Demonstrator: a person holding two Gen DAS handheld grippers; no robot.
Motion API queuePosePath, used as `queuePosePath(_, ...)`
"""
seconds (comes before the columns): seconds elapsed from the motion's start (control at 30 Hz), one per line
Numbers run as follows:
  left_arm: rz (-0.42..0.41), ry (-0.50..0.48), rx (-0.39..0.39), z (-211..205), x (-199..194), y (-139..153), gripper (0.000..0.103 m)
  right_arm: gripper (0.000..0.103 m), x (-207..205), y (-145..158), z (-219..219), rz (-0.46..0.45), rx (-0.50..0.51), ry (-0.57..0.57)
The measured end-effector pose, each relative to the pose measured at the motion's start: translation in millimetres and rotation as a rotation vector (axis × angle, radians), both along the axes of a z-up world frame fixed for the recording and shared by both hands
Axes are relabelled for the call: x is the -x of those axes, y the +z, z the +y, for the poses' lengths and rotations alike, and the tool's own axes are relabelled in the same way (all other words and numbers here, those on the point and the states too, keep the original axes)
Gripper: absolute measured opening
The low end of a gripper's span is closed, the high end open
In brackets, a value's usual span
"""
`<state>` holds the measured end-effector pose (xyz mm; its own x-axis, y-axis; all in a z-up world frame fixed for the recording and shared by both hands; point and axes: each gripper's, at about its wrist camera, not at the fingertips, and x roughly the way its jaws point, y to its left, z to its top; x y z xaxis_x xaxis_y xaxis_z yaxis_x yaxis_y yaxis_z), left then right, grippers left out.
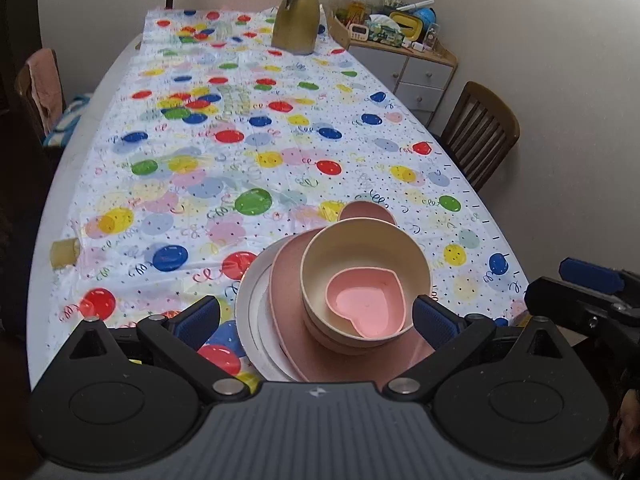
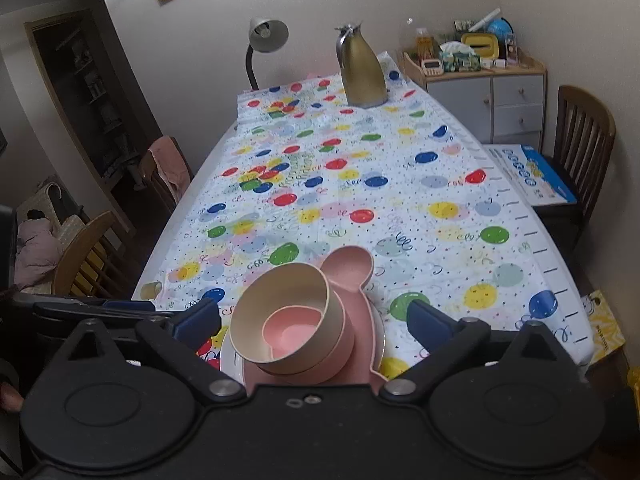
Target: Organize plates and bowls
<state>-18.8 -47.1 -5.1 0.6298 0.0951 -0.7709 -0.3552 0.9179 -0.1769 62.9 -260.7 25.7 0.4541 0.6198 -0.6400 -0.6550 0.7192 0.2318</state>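
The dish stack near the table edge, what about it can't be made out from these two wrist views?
- White plate, left wrist view: mostly covered by the pink plate.
- Pink plate's near edge, both views: cut off by each gripper's body.
- Lower bowl under the cream bowl, right wrist view: only its rim shows.

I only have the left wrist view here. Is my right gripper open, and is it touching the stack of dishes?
Observer: The right gripper is open and touches nothing. The cream bowl sits clear in the gap.
Operator: Is there anything on the chair at the table's right side?
Observer: Yes, a blue-and-white box lies on the seat of that chair.
Operator: And the near-left side of the table?
Observer: A second wooden chair stands there, nearer than the one draped with pink cloth.
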Motion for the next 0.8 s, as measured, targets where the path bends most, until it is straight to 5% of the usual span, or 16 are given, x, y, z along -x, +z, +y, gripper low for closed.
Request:
queuePosePath(0.27,-0.073,-0.034,-0.109,-24,28,19,0.103,0.103,20,7,-13,-0.083,-0.039,0.004)
queuePosePath(0.8,-0.07,0.041,-0.093,-47,68,19,0.103,0.103,55,6,-32,-0.097,-0.079,-0.012)
